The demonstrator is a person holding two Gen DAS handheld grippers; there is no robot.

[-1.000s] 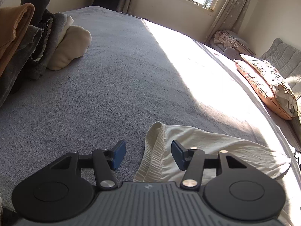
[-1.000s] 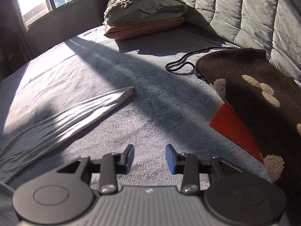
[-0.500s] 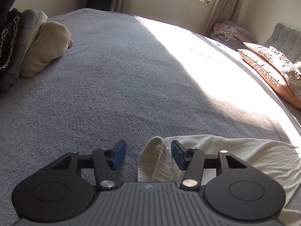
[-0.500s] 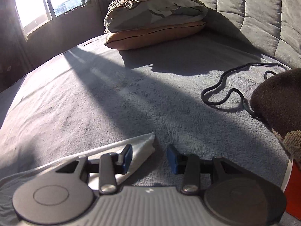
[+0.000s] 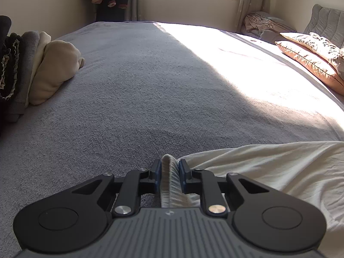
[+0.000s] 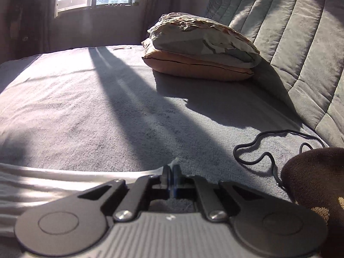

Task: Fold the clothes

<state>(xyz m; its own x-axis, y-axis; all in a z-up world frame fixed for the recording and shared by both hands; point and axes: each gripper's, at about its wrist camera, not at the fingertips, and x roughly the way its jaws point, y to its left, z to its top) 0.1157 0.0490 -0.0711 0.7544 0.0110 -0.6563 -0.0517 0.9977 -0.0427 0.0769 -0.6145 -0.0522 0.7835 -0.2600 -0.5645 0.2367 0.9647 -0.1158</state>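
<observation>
left hand-held gripper just clamped on cream garment ribbed hem; right hand-held gripper just pinched its thin corner, on bed

Readable text: we find none in either view.
Left gripper housing: we see a small pale emblem at the centre of its ribbed grey body, too small for us to read.
Right gripper housing: we see the same kind of tiny mark, blurred.
Bedding, pillows, folded clothes: we make out no labels, numbers or signs.
</observation>
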